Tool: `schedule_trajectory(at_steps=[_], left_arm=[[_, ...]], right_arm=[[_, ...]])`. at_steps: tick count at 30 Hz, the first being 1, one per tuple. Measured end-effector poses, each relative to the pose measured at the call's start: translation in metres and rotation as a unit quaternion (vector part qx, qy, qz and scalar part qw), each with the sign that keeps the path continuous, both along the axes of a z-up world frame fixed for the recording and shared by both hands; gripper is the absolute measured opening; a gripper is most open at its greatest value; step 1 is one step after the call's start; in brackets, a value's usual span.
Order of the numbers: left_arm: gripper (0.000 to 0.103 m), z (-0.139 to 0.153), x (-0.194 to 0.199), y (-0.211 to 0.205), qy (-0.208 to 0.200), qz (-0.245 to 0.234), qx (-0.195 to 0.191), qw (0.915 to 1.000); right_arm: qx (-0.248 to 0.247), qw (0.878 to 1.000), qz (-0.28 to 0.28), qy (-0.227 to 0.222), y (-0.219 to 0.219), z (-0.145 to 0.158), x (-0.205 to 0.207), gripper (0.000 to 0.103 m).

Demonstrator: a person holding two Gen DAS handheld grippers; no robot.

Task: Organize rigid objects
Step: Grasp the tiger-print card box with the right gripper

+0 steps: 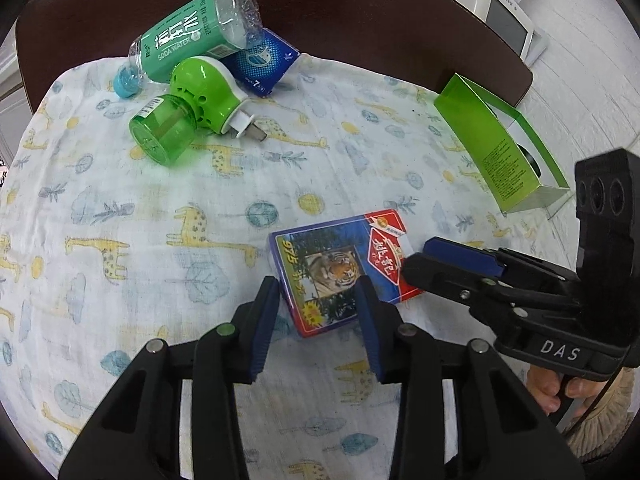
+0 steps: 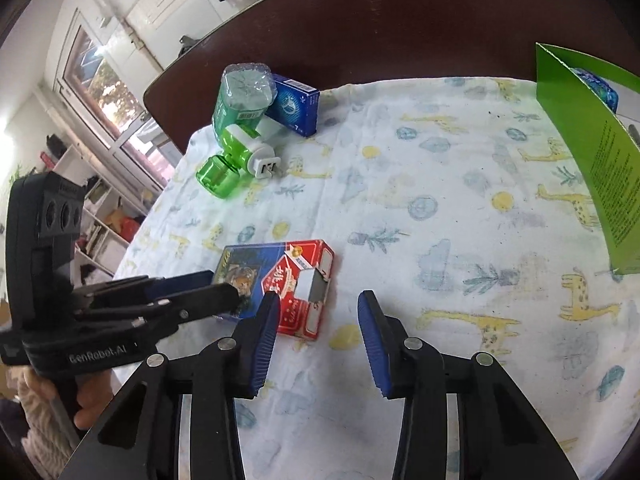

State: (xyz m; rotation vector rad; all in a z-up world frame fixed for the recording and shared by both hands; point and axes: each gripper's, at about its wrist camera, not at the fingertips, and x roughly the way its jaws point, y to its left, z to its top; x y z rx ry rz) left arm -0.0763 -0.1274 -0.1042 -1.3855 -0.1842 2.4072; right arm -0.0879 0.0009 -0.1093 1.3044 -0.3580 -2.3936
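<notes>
On cloth [image 1: 120, 184]: one card box [image 1: 332, 272], left claw [image 1: 316, 304] straddling, right claw [image 2: 318, 312] open.

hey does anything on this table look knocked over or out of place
Yes. The soda water bottle lies on its side, resting on the blue box. The green plug-in vaporizer is tipped over against them, prongs sideways. The card box lies askew.

"SODA WATER" runs along the green bottle [image 1: 188, 36] near the table's far edge, "975" marks the tiger-printed card box [image 1: 332, 272], "DAS" the right gripper [image 1: 416, 260], and "GenRobot.AI" the left gripper [image 2: 224, 284].
</notes>
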Motion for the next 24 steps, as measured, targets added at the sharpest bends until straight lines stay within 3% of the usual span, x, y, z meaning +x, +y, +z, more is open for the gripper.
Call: schedule_trajectory(at_steps=[2,6,12,24], left_arm=[[0.037,-0.001,0.003,0.003,0.007,-0.008,0.001,0.9999],[0.037,-0.003,0.004,-0.002,0.008,0.003,0.014,0.9999],[0.037,0.004,0.008,0.008,0.023,0.007,-0.009,0.9997],[0.037,0.033,0.004,0.054,0.06,-0.021,-0.025,0.9976]], right_arm=[[-0.003,1.0,0.01,-0.024,-0.009,-0.009,-0.006,0.043],[0.004,1.0,0.003,-0.017,-0.014,-0.008,-0.006,0.041],[0.03,1.0,0.005,-0.005,-0.014,0.001,-0.001,0.032],[0.002,0.999,-0.036,0.027,0.031,0.027,0.009,0.031]])
